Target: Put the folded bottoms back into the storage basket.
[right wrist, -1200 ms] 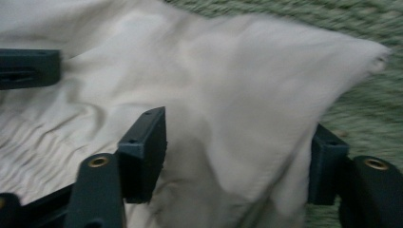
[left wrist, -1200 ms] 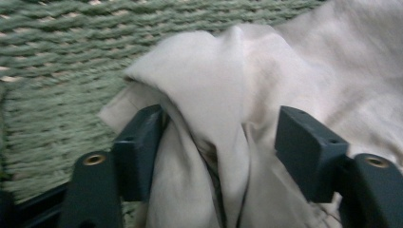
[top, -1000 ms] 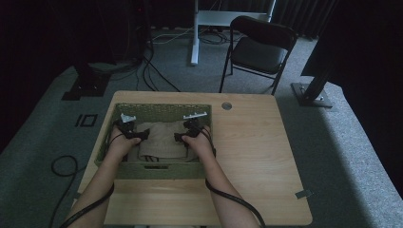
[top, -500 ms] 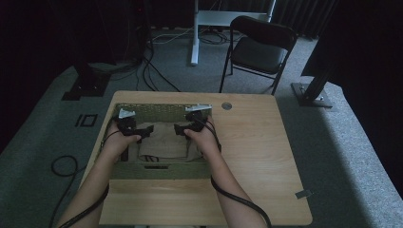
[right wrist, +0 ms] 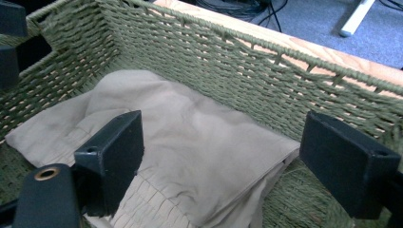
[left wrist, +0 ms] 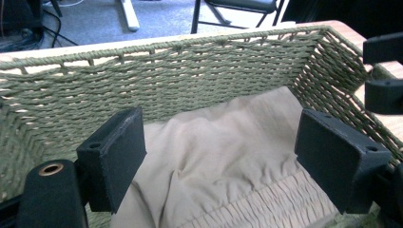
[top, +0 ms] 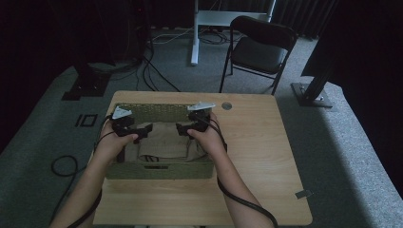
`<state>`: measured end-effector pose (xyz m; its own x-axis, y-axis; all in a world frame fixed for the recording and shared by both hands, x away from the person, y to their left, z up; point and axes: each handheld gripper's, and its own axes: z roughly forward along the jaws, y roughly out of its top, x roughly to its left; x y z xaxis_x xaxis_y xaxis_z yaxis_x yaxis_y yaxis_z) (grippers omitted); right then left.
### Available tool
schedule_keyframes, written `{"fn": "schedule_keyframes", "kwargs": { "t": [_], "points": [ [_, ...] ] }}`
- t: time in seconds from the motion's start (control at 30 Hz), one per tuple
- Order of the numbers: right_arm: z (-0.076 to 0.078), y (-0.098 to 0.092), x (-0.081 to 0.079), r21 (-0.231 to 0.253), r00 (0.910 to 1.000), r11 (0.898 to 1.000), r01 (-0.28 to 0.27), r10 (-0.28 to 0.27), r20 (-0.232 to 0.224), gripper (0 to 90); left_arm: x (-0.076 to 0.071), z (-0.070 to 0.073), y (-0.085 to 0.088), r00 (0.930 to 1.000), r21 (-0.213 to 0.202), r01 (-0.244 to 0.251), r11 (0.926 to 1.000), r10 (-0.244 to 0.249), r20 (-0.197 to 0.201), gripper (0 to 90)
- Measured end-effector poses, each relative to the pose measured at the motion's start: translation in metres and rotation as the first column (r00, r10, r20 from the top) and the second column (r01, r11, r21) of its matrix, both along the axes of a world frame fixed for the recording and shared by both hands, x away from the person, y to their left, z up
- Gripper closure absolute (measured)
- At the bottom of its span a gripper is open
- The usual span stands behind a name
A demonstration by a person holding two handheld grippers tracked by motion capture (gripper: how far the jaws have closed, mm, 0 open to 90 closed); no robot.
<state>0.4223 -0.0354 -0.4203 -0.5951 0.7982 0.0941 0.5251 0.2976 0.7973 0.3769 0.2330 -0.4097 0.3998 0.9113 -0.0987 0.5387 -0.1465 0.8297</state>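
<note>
A green woven basket (top: 157, 112) stands on the left part of the wooden table (top: 256, 156). Inside it lies a folded beige garment (top: 164, 142) with a gathered waistband. My left gripper (top: 145, 128) hangs over the basket's left side, jaws wide apart and empty. In the left gripper view the garment (left wrist: 223, 156) lies below the open jaws, with the basket's far wall (left wrist: 180, 71) behind. My right gripper (top: 183, 128) hovers over the basket's right side, also open and empty. The right gripper view looks down on the garment (right wrist: 180, 137) and the basket wall (right wrist: 247, 71).
A black folding chair (top: 259, 50) stands on the grey carpet beyond the table. Cables (top: 62, 166) lie on the floor at left. A small round hole (top: 226, 106) marks the table's far edge. The right half of the tabletop is bare wood.
Both grippers have lifted slightly and drawn toward each other over the basket. Their jaws stay open and the garment lies still.
</note>
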Motion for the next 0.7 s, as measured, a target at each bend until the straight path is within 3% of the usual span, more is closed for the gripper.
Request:
{"fn": "schedule_keyframes", "kwargs": {
  "t": [0.2, 0.33, 0.43, 0.7],
  "points": [
    [0.008, -0.007, -0.006, 0.005, 0.9999, 1.0, -0.006, 0.006, 0.016, 14.3, -0.009, 0.011, 0.0, 0.9998, 0.006, 0.018, 0.9998, -0.018, -0.007, 16.5],
    [0.011, -0.015, -0.009, 0.01, 0.9998, 1.0, 0.003, -0.003, 0.019, 14.4, -0.014, 0.018, 0.002, 1.0, -0.013, 0.0, 0.9999, 0.0, 0.009, 16.5],
    [0.014, -0.021, -0.011, 0.017, 0.9996, 1.0, 0.014, -0.014, 0.024, 14.5, -0.017, 0.023, 0.003, 0.9998, 0.016, 0.0, 0.9999, -0.001, 0.019, 16.5],
    [0.021, -0.044, -0.019, 0.011, 0.998, 0.999, 0.037, -0.038, 0.051, 14.5, -0.034, 0.031, 0.004, 0.9989, 0.007, 0.022, 0.9997, -0.023, 0.042, 16.5]
  ]
}}
